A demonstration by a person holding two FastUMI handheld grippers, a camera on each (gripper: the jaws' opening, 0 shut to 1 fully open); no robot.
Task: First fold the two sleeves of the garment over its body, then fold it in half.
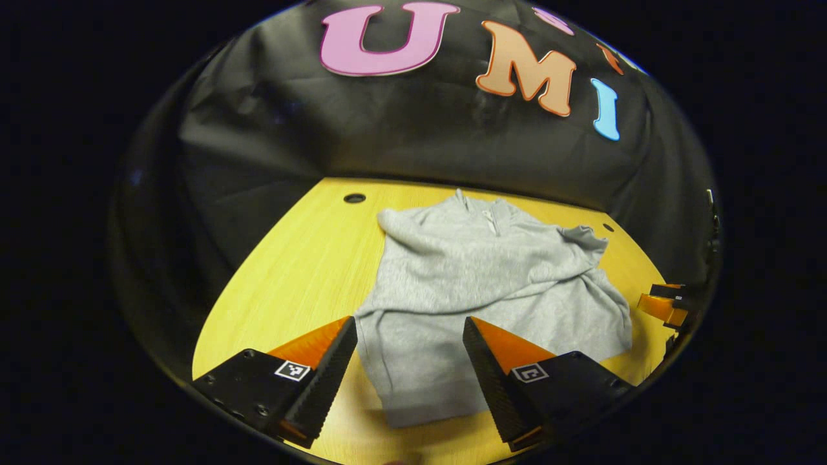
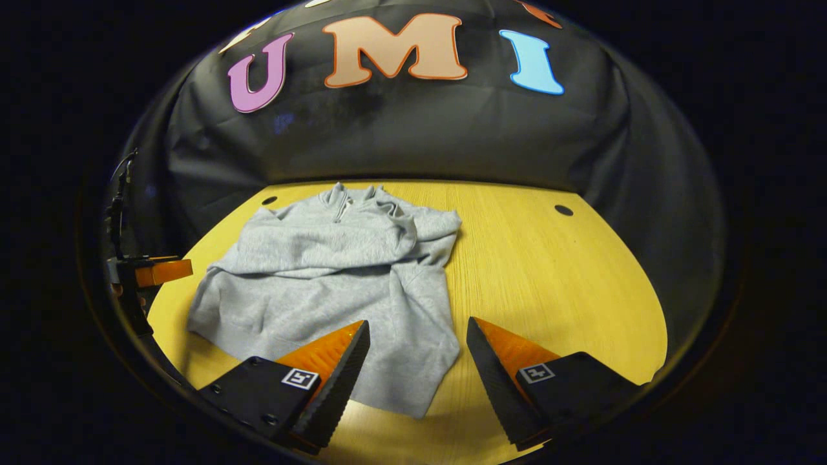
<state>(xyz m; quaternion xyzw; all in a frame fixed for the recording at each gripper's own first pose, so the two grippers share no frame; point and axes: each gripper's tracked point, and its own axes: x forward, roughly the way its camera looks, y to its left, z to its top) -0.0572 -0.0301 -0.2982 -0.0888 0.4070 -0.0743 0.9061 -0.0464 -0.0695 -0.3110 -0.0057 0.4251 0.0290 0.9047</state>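
Wooden table (image 2: pixel 549 271) bears the grey garment (image 1: pixel 478 284), sleeves folded; left gripper (image 1: pixel 410 349) and right gripper (image 2: pixel 418 352) gape wide, empty.

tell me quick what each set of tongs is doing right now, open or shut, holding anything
Left tongs: open, holding nothing, above the near hem of the grey sweatshirt.
Right tongs: open, holding nothing, above the sweatshirt's near corner.
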